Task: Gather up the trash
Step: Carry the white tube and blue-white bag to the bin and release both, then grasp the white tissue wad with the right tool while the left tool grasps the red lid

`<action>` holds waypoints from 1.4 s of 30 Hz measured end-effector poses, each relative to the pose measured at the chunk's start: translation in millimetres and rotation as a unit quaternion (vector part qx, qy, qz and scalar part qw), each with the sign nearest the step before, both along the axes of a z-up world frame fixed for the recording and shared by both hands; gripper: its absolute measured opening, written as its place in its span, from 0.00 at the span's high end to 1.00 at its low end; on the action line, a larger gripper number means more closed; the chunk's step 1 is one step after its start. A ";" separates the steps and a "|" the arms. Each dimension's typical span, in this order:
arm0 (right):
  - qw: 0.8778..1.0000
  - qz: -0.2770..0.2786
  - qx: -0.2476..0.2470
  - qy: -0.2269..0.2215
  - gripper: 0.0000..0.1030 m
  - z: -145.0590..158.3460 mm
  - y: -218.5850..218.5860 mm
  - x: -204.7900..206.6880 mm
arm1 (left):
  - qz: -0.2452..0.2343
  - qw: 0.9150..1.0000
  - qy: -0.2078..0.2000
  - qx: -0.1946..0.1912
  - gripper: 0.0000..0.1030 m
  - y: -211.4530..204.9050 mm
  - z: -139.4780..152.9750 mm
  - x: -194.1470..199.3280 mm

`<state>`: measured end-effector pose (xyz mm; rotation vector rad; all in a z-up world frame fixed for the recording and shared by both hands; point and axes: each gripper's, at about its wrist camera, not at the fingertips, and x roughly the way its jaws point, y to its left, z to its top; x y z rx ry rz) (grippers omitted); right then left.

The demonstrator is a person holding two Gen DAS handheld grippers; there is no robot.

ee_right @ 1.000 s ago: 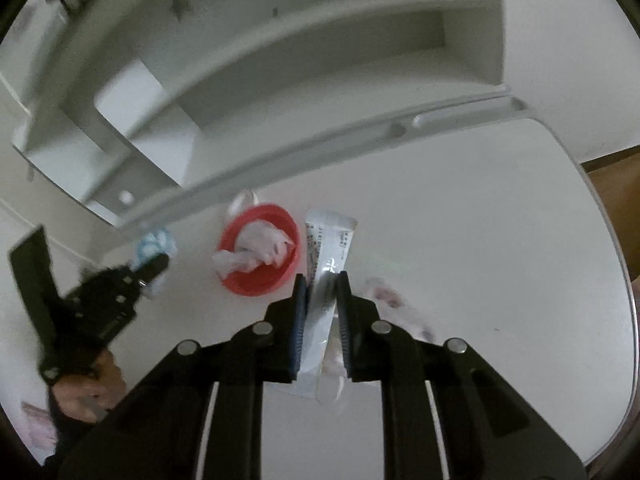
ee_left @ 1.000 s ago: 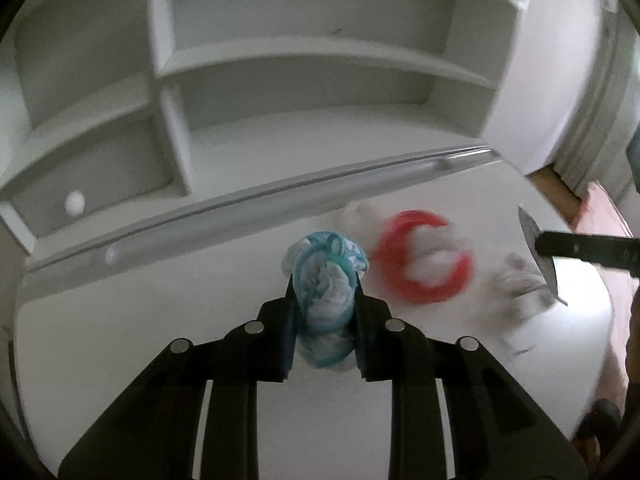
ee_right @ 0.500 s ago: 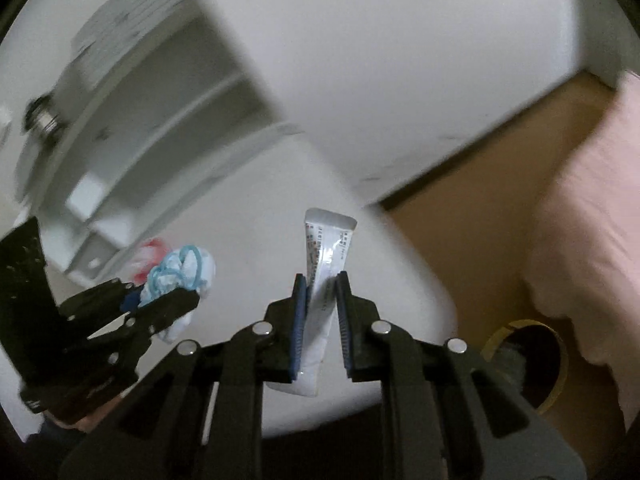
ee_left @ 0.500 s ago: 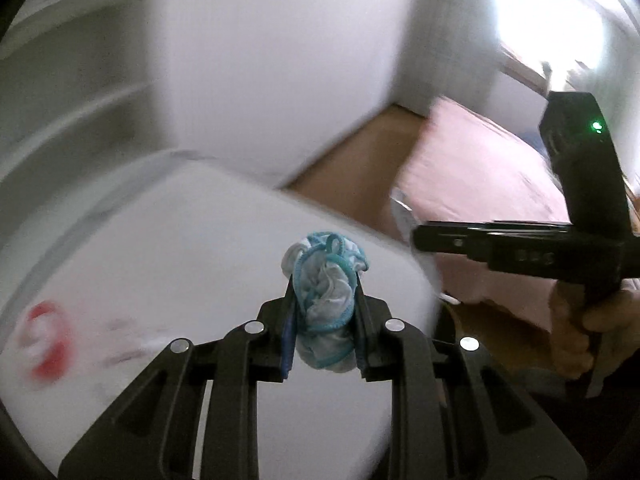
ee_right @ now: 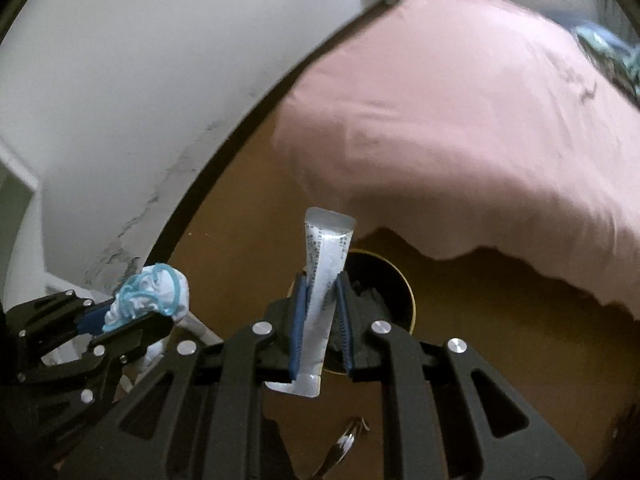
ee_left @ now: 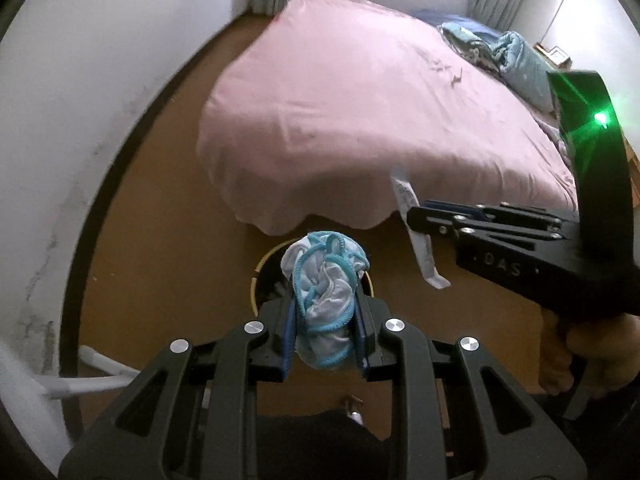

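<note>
Both grippers have swung from the desk to the floor: in the left view the left gripper (ee_left: pixel 323 330) pinches a crumpled mask (ee_left: pixel 323 304) above the bin (ee_left: pixel 264 276), and in the right view the right gripper (ee_right: pixel 320 320) clamps a tube (ee_right: pixel 325 280) over it, so dropping looks next.

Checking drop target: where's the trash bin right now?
The trash bin sits on the brown floor by the pink bed corner, directly beyond the right hand-held gripper holding the tube.

Crumpled blue-white mask (ee_left: pixel 325 300), upright silver tube (ee_right: pixel 325 280)
</note>
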<state>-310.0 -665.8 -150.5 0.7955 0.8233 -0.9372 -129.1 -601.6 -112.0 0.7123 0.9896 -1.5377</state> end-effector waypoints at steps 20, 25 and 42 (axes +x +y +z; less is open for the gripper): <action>0.998 -0.001 0.061 -0.002 0.85 -32.6 -24.7 0.2 | 0.016 1.000 0.016 -0.001 0.38 -1.4 4.1 -5.8; 0.998 0.001 0.063 -0.001 0.85 -33.3 -28.1 2.0 | 0.024 1.000 0.018 -0.005 0.37 1.8 6.7 -2.4; 0.999 -0.019 0.048 -0.002 0.33 -26.3 -32.1 -2.0 | 0.042 0.998 -0.009 -0.048 0.11 23.1 29.3 -3.7</action>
